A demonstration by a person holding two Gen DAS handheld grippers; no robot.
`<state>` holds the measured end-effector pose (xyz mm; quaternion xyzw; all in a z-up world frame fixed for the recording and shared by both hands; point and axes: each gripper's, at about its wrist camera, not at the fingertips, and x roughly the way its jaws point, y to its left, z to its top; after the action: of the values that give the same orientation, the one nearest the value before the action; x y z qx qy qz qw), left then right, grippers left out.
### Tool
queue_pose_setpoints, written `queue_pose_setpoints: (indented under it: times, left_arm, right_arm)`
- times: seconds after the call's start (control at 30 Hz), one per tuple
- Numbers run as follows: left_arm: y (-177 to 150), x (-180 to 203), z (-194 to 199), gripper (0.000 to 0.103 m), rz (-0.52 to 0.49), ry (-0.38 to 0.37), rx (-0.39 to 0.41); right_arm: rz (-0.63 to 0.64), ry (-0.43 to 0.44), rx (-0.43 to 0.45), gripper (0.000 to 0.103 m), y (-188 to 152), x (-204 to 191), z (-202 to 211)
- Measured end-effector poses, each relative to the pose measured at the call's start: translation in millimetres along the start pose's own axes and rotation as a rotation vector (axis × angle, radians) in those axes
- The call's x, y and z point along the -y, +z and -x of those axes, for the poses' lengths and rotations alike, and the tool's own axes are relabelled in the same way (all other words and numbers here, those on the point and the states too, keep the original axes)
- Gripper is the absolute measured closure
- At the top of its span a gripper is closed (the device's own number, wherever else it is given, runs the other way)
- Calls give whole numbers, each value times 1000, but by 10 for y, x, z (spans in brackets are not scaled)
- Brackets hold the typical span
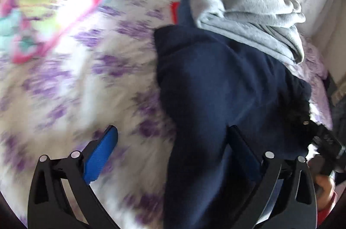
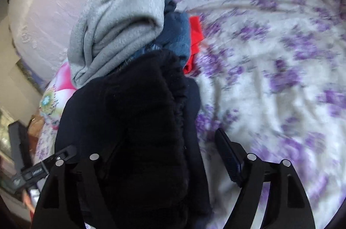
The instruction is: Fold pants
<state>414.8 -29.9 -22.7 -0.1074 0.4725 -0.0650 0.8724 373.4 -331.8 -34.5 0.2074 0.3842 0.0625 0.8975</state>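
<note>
Dark navy pants (image 1: 227,88) lie in a folded heap on the flowered bedspread (image 1: 97,88). My left gripper (image 1: 173,140) stands wide open over their near end. Its blue left pad (image 1: 101,153) hovers over bare bedspread, while the right finger (image 1: 242,144) is above the cloth. In the right wrist view the same pants (image 2: 134,110) fill the lower middle. My right gripper (image 2: 155,151) is open around them. The right finger (image 2: 227,155) stands clear of the cloth, and the left finger is hidden behind the fabric.
A grey garment (image 1: 244,12) sits on the far end of the pile, with red cloth (image 2: 194,38) and blue cloth (image 2: 177,34) beneath it. A bright pink and yellow cushion (image 1: 54,8) lies at the far left. A pale pillow (image 2: 49,2) backs the pile.
</note>
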Motion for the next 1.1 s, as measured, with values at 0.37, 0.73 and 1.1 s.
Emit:
queue_pose_setpoints:
  times: [0.37, 0.73, 1.1]
  left_arm:
    - [-768, 630, 1218, 5, -213, 250, 340]
    - [-1093, 621, 1125, 4, -258, 210, 255]
    - [-1114, 594, 1127, 4, -243, 198, 273]
  right_arm:
    - [161, -175, 311, 3, -950, -833, 1156]
    - [206, -199, 307, 3, -1236, -817, 1093]
    - [237, -206, 293, 3, -1265, -867, 1042]
